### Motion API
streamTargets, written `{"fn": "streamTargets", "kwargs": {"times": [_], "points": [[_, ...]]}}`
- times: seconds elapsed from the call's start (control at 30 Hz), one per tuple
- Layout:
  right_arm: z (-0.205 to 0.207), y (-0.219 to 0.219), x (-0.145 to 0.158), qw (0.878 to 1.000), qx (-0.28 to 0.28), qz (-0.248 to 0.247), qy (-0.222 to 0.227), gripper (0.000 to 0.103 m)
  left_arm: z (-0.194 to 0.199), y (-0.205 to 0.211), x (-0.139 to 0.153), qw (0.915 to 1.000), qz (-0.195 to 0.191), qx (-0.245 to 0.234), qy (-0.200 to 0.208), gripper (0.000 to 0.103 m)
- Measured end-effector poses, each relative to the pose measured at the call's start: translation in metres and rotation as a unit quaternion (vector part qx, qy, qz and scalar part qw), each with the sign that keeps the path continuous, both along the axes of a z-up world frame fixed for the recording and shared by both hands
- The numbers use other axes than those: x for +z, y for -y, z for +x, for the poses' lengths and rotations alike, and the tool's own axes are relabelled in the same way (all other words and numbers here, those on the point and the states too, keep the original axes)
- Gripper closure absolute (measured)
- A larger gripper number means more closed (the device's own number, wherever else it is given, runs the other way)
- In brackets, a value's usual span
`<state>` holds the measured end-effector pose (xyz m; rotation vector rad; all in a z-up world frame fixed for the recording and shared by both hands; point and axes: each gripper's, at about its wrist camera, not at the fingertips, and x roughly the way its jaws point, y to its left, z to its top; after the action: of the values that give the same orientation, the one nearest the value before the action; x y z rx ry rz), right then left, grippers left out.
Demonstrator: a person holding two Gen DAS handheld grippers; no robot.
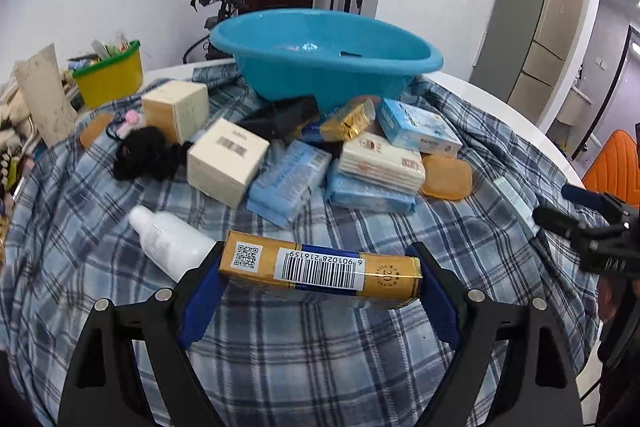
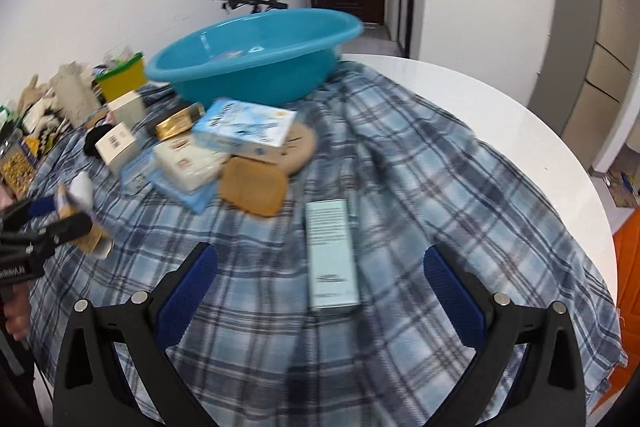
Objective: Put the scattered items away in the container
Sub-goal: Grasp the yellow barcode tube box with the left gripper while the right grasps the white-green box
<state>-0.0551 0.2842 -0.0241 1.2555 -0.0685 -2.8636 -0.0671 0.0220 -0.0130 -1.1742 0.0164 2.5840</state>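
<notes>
My left gripper [image 1: 320, 277] is shut on a gold carton with a barcode [image 1: 320, 267], held a little above the plaid cloth; it also shows in the right wrist view [image 2: 80, 223]. The blue basin [image 1: 324, 55] stands at the back of the table, also in the right wrist view [image 2: 256, 55]. Scattered before it lie cream boxes [image 1: 226, 161], blue tissue packs [image 1: 288, 181], a white bottle [image 1: 168, 239] and orange soaps [image 1: 446, 177]. My right gripper [image 2: 320, 279] is open around a pale green box [image 2: 331, 253] lying on the cloth.
A yellow tub with a green rim [image 1: 110, 75] full of items stands at the back left. The plaid cloth [image 2: 440, 187] covers a round white table [image 2: 500, 115]. An orange chair [image 1: 616, 167] is at the right. A bicycle leans behind the basin.
</notes>
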Motion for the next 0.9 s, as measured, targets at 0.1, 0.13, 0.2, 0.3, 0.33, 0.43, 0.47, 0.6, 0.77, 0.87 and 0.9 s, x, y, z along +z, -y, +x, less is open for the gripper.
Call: {"fn": "streamTargets", "kwargs": {"times": [0.1, 0.13, 0.2, 0.3, 0.33, 0.43, 0.47, 0.6, 0.77, 0.87, 0.9], "points": [[-0.002, -0.008, -0.002, 1.0, -0.006, -0.007, 0.0, 0.001, 0.001, -0.004, -0.005, 1.0, 0.0, 0.004, 0.007, 0.014], [-0.003, -0.01, -0.004, 1.0, -0.007, -0.008, -0.001, 0.001, 0.002, -0.005, -0.006, 1.0, -0.001, 0.003, 0.007, 0.014], [-0.003, -0.012, -0.006, 1.0, -0.006, -0.013, -0.004, 0.005, 0.004, -0.008, -0.006, 1.0, -0.004, -0.001, 0.007, 0.014], [-0.006, -0.01, -0.01, 1.0, 0.009, -0.017, 0.001, 0.032, 0.006, -0.012, -0.006, 0.9999, -0.007, -0.008, 0.007, 0.014], [-0.008, -0.009, -0.012, 1.0, 0.017, -0.014, 0.004, 0.044, 0.005, -0.012, -0.006, 0.9999, -0.01, -0.01, 0.008, 0.014], [-0.012, -0.003, -0.02, 0.999, 0.03, 0.015, 0.014, 0.061, 0.004, -0.013, -0.008, 0.9999, -0.01, -0.008, 0.011, 0.014], [-0.013, -0.003, -0.022, 0.999, 0.035, 0.019, 0.014, 0.067, 0.004, -0.013, -0.009, 0.9999, -0.009, -0.009, 0.012, 0.014], [-0.017, 0.0, -0.028, 0.998, 0.047, 0.026, 0.019, 0.072, 0.003, -0.013, -0.009, 0.9998, -0.009, -0.011, 0.011, 0.014], [-0.022, 0.002, -0.031, 0.998, 0.056, 0.035, 0.023, 0.076, 0.002, -0.014, -0.007, 0.9998, -0.007, -0.014, 0.011, 0.014], [-0.023, 0.004, -0.032, 0.997, 0.058, 0.04, 0.024, 0.077, 0.001, -0.014, -0.006, 0.9998, -0.006, -0.016, 0.012, 0.014], [-0.023, 0.003, -0.031, 0.997, 0.056, 0.04, 0.023, 0.077, 0.001, -0.014, -0.006, 0.9998, -0.005, -0.017, 0.012, 0.014]]}}
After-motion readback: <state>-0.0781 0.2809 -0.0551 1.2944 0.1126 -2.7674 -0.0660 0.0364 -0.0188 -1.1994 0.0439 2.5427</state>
